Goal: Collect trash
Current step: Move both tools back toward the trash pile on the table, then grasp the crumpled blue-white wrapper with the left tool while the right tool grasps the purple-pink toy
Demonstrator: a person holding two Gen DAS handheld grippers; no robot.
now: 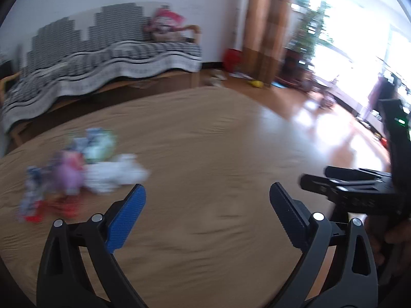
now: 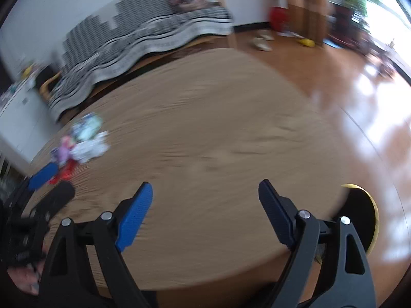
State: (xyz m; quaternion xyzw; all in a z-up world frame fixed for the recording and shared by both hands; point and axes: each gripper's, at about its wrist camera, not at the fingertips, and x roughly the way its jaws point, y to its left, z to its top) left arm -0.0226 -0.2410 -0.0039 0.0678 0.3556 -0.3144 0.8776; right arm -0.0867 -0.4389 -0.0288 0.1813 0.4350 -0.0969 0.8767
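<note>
A blurred pile of trash (image 1: 77, 169), with white crumpled paper, purple, green and red wrappers, lies on the left side of a round wooden table (image 1: 205, 141). It also shows in the right wrist view (image 2: 79, 143) at the far left. My left gripper (image 1: 208, 197) is open and empty, over the table, right of the pile. My right gripper (image 2: 205, 197) is open and empty over the table's near edge. A black bin with a yellow rim (image 2: 364, 215) stands beside the table, right of my right gripper.
A sofa with a striped cover (image 1: 102, 59) stands behind the table. A white cabinet (image 2: 18, 118) is at the left. A red object (image 1: 231, 56), slippers (image 2: 262, 41) and a yellow item (image 1: 255, 84) lie on the shiny wooden floor (image 2: 346, 89).
</note>
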